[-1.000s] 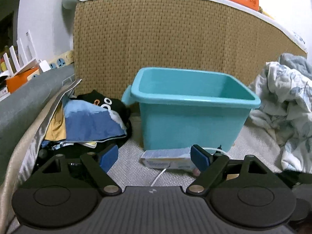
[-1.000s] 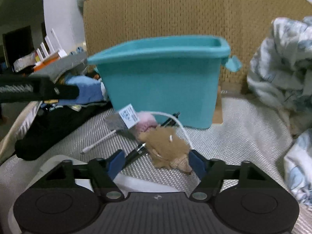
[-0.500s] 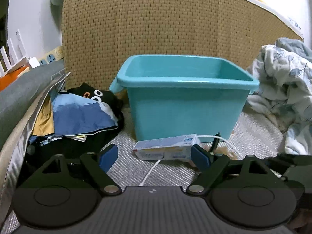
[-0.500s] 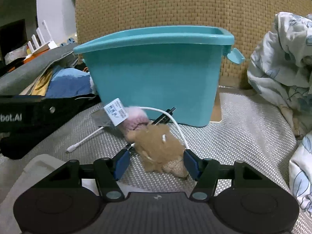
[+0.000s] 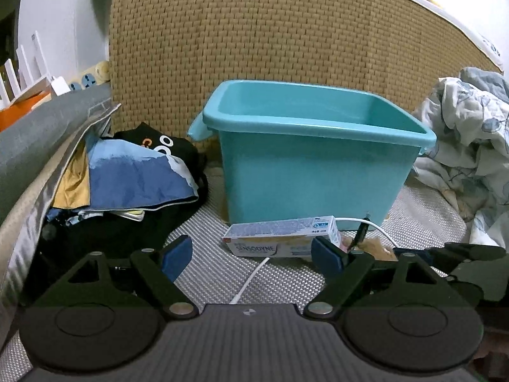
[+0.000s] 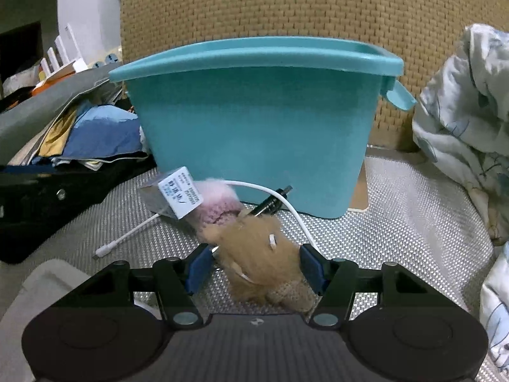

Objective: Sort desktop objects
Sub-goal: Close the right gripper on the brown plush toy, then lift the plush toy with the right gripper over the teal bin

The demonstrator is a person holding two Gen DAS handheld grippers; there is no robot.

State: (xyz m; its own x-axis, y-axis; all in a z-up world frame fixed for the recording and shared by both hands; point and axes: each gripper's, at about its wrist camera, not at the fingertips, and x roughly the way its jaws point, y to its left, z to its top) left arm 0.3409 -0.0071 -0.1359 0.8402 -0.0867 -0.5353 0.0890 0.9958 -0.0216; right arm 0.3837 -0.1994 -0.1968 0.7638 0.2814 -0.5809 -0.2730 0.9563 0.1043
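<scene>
I see the big blue bin (image 5: pixel 311 172) straight ahead of both tongs, my left tongs (image 5: pixel 251 256) wide open and empty just short of the toothpaste box (image 5: pixel 280 237), and my right tongs (image 6: pixel 253 267) half open around the fuzzy brown toy (image 6: pixel 254 261).

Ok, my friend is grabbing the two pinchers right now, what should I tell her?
Left gripper: open, empty, pointed at the toothpaste box.
Right gripper: open around the tan plush toy, its blue fingers either side; not clearly squeezing yet.
The toothpaste box, plush toy, black pen and white cable all lie on the mat in front of the teal bin.
Done: nothing visible in the bin from here.
Left: close on the toy, drop it in, then the rest.
</scene>
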